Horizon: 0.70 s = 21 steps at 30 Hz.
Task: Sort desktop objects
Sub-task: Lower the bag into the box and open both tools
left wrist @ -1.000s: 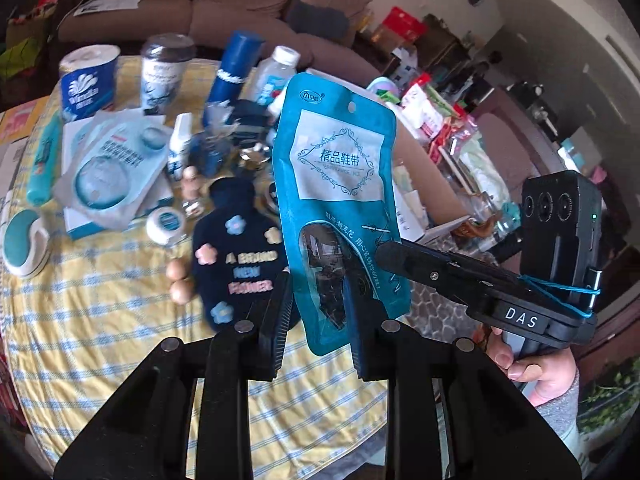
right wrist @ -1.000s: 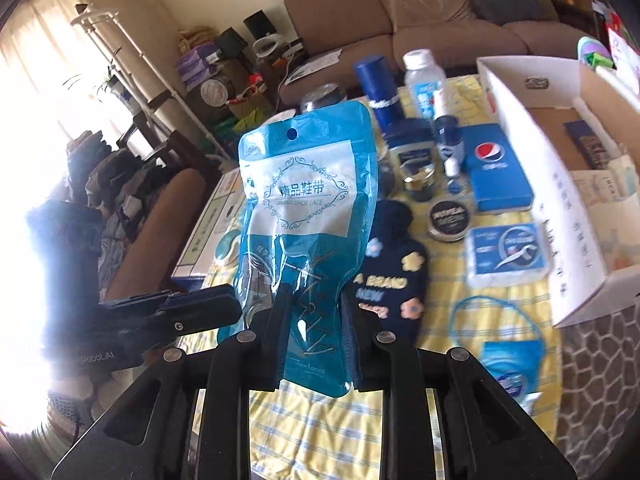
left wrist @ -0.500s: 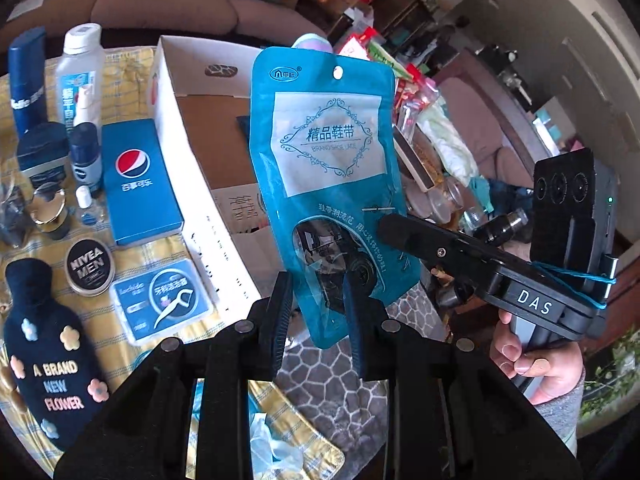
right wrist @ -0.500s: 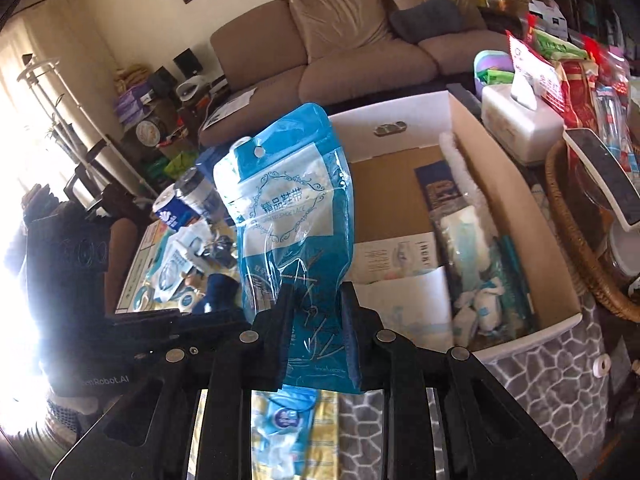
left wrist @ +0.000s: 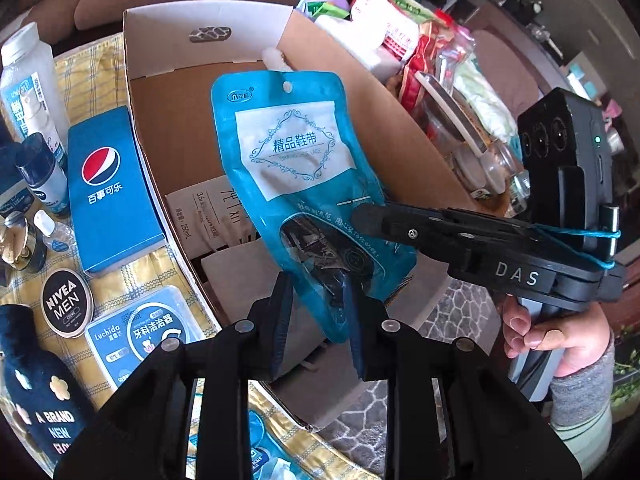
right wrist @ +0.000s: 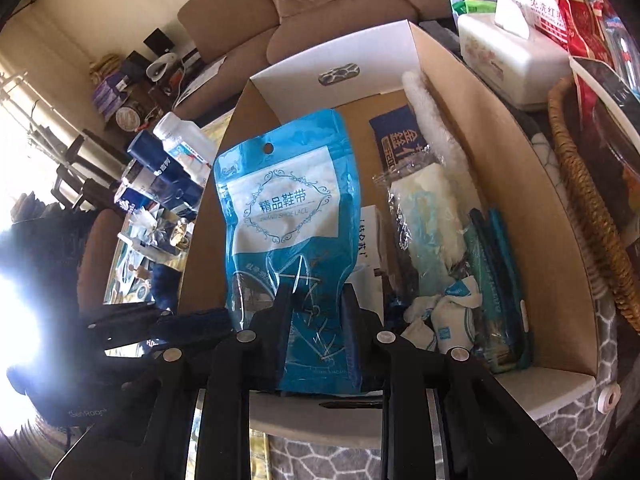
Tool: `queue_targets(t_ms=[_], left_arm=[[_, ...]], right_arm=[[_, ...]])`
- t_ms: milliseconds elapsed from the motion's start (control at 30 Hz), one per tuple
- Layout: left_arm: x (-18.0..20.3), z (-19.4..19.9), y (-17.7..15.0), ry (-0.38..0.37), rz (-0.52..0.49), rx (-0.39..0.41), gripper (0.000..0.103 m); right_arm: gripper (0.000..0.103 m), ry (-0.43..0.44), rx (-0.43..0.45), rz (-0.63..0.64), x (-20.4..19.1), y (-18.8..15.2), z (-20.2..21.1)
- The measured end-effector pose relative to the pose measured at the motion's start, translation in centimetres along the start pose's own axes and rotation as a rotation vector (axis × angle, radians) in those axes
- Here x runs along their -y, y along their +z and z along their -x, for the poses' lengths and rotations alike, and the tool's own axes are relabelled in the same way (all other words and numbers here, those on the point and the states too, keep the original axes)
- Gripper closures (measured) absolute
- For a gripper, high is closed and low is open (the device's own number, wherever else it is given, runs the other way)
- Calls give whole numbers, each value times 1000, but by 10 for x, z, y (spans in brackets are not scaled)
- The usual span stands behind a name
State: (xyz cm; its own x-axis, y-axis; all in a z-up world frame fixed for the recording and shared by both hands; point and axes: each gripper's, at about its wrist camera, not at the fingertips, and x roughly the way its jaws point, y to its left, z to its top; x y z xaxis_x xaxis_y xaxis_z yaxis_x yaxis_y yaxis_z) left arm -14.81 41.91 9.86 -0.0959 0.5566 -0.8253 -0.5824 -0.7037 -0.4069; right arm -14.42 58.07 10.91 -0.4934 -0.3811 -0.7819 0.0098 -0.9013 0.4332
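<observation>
The pouch [right wrist: 280, 216] hides the middle of the box [right wrist: 520, 168] floor behind it. Left of the box, glare washes out the left gripper [right wrist: 192, 320] body. The plush [left wrist: 36, 392] left of the box is cut off by the frame edge.

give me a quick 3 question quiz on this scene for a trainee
1. True or false: the blue shoelace pouch is gripped by both the left gripper and the right gripper.
2. What does the pouch hang over? A) cardboard box B) sofa C) wicker basket
3. Fill in: the round black tin on the yellow cloth reads NIVEA ___.

Key: 1 true; 2 A; 3 MEN
</observation>
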Motion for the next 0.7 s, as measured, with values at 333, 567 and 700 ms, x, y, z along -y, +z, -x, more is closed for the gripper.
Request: queue_targets(t_ms=[333,567,700], left_arm=[[7,27,1,-13,-17,1,80],[1,52,10,7,-22,47,80],[2,56,1,40,-39,52,78]], right_arm=[[82,-11,-89,34,-7,-6,-28],[82,-80,-102,111,-18,-7,-30],[81,-144,-72,135,-27,-11,-14]])
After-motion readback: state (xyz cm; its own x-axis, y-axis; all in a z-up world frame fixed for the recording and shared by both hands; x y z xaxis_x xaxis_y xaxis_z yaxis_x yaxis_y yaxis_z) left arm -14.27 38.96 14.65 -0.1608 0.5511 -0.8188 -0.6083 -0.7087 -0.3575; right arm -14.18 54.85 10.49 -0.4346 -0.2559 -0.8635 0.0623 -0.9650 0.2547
